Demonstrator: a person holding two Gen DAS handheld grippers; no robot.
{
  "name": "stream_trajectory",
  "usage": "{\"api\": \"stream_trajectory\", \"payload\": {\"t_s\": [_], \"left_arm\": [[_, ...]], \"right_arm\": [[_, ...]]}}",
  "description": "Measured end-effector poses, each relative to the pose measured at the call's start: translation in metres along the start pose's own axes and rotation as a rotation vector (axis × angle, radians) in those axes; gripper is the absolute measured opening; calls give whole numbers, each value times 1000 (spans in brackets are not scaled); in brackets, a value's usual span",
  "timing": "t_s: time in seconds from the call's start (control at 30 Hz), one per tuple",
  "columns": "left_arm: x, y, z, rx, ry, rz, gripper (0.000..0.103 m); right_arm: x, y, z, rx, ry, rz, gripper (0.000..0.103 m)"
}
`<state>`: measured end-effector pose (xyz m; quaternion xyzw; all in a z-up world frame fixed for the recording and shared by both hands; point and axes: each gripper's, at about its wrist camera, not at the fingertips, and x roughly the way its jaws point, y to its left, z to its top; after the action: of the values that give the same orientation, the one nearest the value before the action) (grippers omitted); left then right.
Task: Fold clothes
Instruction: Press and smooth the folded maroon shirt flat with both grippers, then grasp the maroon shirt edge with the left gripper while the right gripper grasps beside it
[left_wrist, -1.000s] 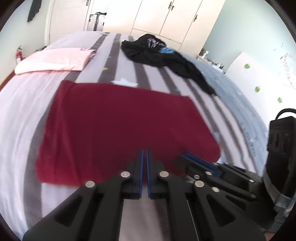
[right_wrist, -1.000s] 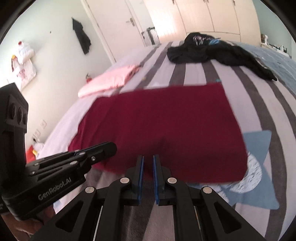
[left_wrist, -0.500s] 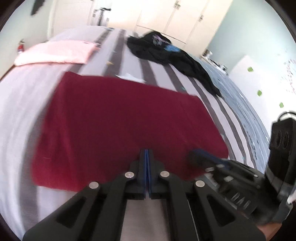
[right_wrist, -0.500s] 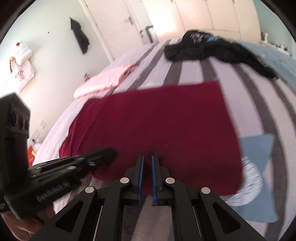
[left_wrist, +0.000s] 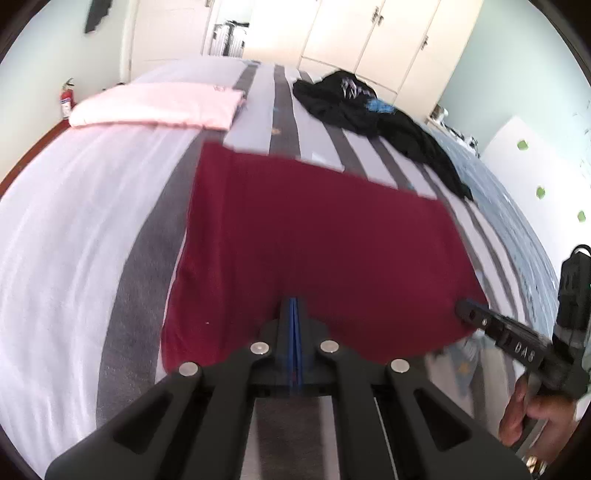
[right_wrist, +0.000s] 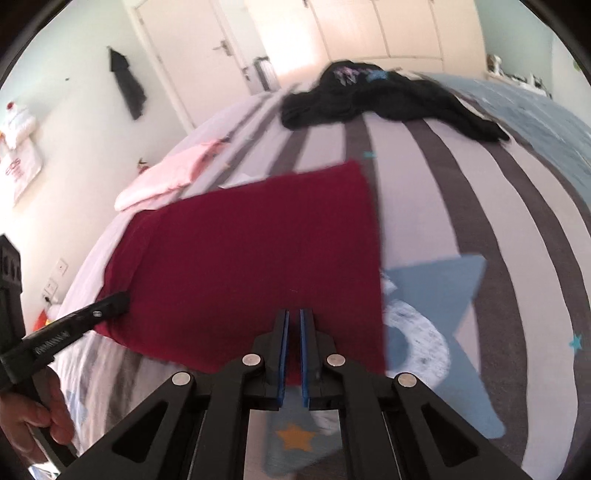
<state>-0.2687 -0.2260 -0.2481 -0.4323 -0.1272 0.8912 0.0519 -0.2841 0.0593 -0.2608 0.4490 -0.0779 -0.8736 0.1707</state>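
A dark red garment (left_wrist: 325, 251) lay spread flat on the striped bed (left_wrist: 85, 236), its near hem pinched in two places by a pair of hand-held tongs. The left tongs (left_wrist: 294, 314) were closed tight on the hem near the middle of the cloth as that camera saw it, blue pads pressed together with the fabric between them. The right tongs (right_wrist: 291, 332) held the same edge, their blue pads drawn narrow with red cloth filling the slim gap. In the right wrist view the left tongs reached the garment's left corner; in the left wrist view the right tongs touched its right corner, though motion blur softened both.

Toward the far left edge of the bed sat a folded pink garment (left_wrist: 159, 107). A crumpled black garment (left_wrist: 373, 114) lay at the far end of the bed, well apart from the red one. Beside the red garment's right edge, the bedcover showed a blue star print (right_wrist: 439, 295). White wardrobe doors (left_wrist: 373, 37) stood beyond the bed.
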Motion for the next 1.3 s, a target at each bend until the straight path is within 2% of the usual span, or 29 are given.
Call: {"api": "stream_trajectory", "payload": {"t_s": [0.1, 0.23, 0.4, 0.63, 0.93, 1.07, 1.13, 1.2, 1.3], "left_arm": [[-1, -1, 7, 16, 9, -8, 2], [-18, 8, 18, -11, -38, 31, 2], [-2, 35, 3, -35, -8, 88, 2], [-9, 39, 7, -36, -11, 96, 2], [-10, 61, 0, -82, 18, 167, 2], [-27, 60, 20, -93, -49, 179, 2], [-31, 51, 38, -77, -87, 153, 2], [-19, 36, 56, -45, -92, 116, 2], [-1, 14, 83, 3, -100, 59, 2]], "right_arm": [[4, 0, -2, -26, 9, -3, 0], [-4, 2, 10, -27, 4, -21, 1], [-2, -13, 5, -2, 7, -29, 1], [1, -18, 11, 4, 11, -29, 0], [-4, -22, 12, -21, 7, -63, 0], [-13, -39, 19, 15, -14, -150, 4], [-15, -50, 25, 32, -25, -184, 7], [-14, -52, 36, 41, -41, -174, 7], [-3, -30, 63, -4, -72, -116, 7]]}}
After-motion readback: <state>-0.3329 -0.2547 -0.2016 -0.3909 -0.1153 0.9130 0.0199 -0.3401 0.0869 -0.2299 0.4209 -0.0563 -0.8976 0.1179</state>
